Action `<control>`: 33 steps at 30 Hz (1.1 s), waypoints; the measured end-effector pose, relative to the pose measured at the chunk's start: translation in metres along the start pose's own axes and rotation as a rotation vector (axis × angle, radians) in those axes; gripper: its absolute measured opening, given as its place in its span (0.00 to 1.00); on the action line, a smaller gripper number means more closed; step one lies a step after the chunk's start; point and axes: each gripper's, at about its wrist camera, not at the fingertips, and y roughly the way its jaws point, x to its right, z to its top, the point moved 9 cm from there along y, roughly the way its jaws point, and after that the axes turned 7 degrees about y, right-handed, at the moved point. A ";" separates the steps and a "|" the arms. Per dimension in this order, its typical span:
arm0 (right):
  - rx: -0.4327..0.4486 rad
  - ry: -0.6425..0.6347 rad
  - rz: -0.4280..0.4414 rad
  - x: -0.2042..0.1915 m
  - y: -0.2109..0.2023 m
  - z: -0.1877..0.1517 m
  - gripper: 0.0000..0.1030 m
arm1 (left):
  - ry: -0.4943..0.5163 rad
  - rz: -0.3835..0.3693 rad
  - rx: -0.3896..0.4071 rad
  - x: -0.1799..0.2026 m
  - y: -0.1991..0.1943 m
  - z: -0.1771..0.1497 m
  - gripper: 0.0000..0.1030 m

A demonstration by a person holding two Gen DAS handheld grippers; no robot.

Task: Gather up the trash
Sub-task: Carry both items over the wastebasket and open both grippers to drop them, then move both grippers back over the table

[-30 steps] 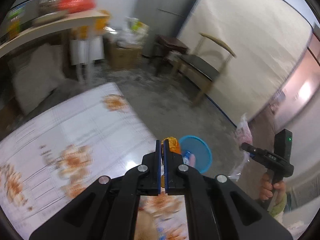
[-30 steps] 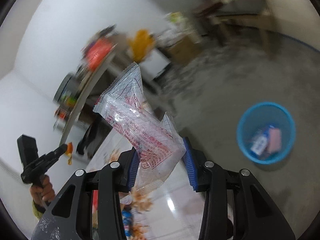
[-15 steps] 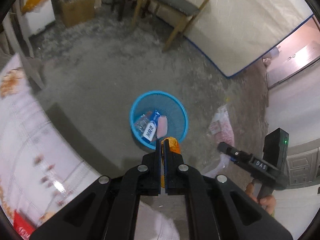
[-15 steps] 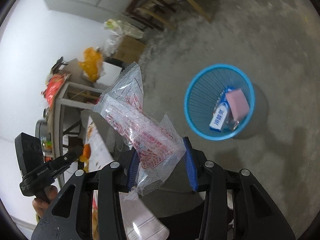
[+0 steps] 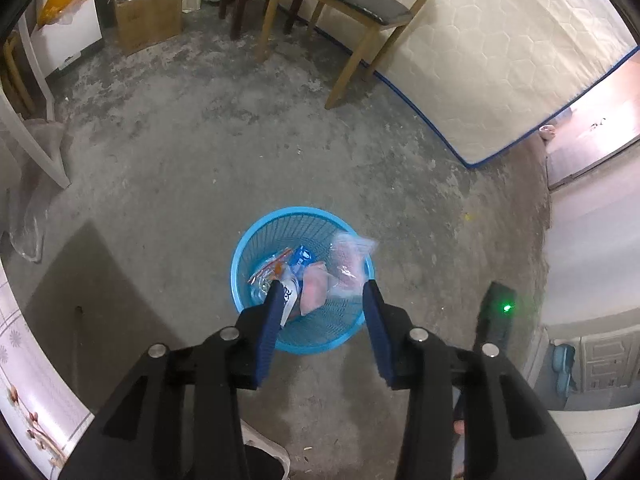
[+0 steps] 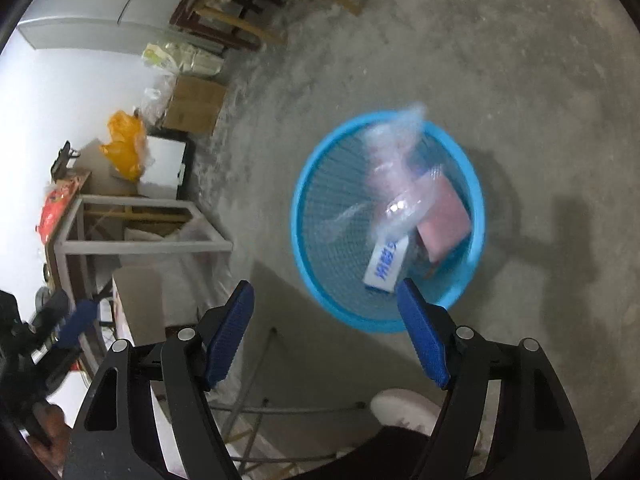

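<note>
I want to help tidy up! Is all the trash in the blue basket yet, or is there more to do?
Nearly this load. The round blue mesh basket already holds a white-and-blue carton and a pink packet. Both grippers have just opened and hold nothing: the left gripper empty, the right gripper above its clear crinkly plastic wrapper, dropping in blurred. Whether trash remains elsewhere cannot be seen.

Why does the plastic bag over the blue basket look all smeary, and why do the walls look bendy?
Right wrist view: the clear plastic bag is blurred because it is moving, over the blue basket, which is sharper. Left wrist view: the fisheye lens curves the mattress edge; the same bag looks less smeared there.
</note>
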 end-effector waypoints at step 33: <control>-0.168 -0.735 0.233 -0.175 -0.116 -0.273 0.79 | -0.178 0.377 0.574 -0.150 -0.392 -0.352 0.69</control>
